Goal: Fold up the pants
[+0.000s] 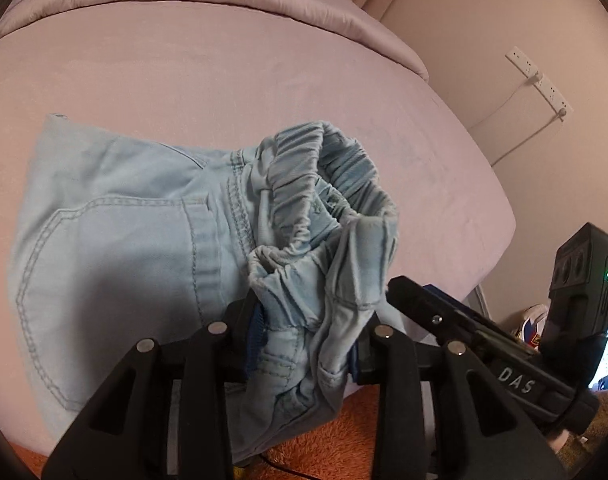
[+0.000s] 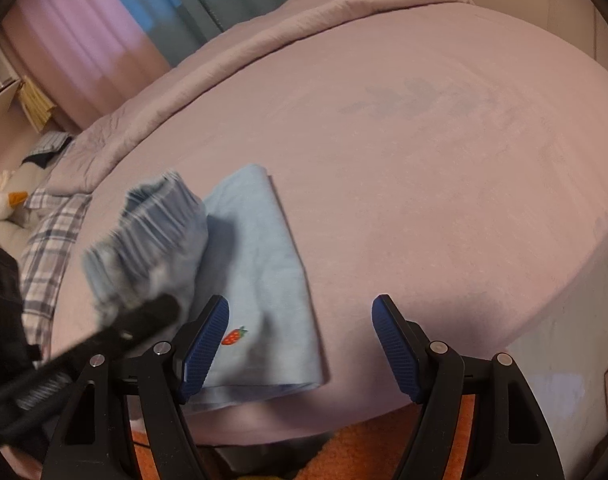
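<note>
Pale pink-lilac fabric is covering the bed [image 1: 232,80], the largest surface in both views, with a folded quilt [image 2: 264,40] of the same tone lying along its far side. An orange shaggy rug [image 2: 383,436] is showing below the bed's near edge.

Light blue denim pants [image 1: 116,224] are lying near the front edge of the bed, partly folded. In the left wrist view a stitched back pocket is facing up on the flat part, while the gathered elastic waistband [image 1: 327,184] is standing raised and bunched, its inner side showing. In the right wrist view the flat folded part is lying as a neat rectangle bearing a small red strawberry motif [image 2: 234,336], and the ruched waistband is appearing blurred above its left portion.

The left gripper [image 1: 304,336] is clamping a bunched fold of the pants at the waistband end, the cloth pressed between its jaws and spilling downward over them. The right gripper [image 2: 300,344] is hovering over the bed's near edge with its blue ribbed pads [image 2: 395,352] standing wide apart and nothing between them; its left pad is overlapping the pants in the picture, contact undeterminable.
</note>
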The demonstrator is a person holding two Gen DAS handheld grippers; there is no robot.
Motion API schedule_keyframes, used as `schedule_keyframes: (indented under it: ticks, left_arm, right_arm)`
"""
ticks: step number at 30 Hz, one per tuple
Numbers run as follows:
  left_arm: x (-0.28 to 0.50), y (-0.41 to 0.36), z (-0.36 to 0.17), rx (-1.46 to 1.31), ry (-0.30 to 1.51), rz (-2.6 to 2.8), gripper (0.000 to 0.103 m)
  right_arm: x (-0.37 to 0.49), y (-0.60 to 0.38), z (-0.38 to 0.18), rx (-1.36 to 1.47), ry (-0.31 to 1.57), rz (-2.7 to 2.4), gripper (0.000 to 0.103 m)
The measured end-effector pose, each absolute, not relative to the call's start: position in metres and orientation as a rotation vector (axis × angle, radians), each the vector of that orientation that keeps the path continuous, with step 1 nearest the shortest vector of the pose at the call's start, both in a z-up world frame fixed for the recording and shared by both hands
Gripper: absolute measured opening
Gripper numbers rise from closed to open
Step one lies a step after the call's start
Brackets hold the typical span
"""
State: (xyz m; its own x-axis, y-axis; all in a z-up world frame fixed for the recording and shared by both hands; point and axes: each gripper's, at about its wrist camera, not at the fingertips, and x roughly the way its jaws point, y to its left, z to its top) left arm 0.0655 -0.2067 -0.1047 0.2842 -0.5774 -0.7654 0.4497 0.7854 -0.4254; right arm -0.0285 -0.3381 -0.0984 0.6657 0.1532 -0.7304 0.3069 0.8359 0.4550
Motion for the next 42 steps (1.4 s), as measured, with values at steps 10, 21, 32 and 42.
schedule_keyframes:
  ticks: [10, 21, 32, 42]
  left_arm:
    - [0.058, -0.191, -0.087, -0.228, 1.130, -0.784, 0.076]
    - [0.076, -0.101, -0.064, -0.200, 0.952, -0.385, 0.086]
    - [0.080, -0.050, -0.094, -0.222, 1.040, -0.178, 0.086]
    - [0.082, -0.045, -0.100, -0.250, 1.060, -0.203, 0.086]
  right_arm:
    - [-0.031, -0.346, -0.094, 0.603, 0.841, -0.110, 0.074]
    - [-0.017, -0.343, -0.073, 0.595, 0.802, -0.052, 0.082]
    - [0.030, -0.277, -0.095, 0.451, 0.914, 0.071, 0.075]
    - [0.024, -0.293, -0.077, 0.414, 0.823, 0.068, 0.044]
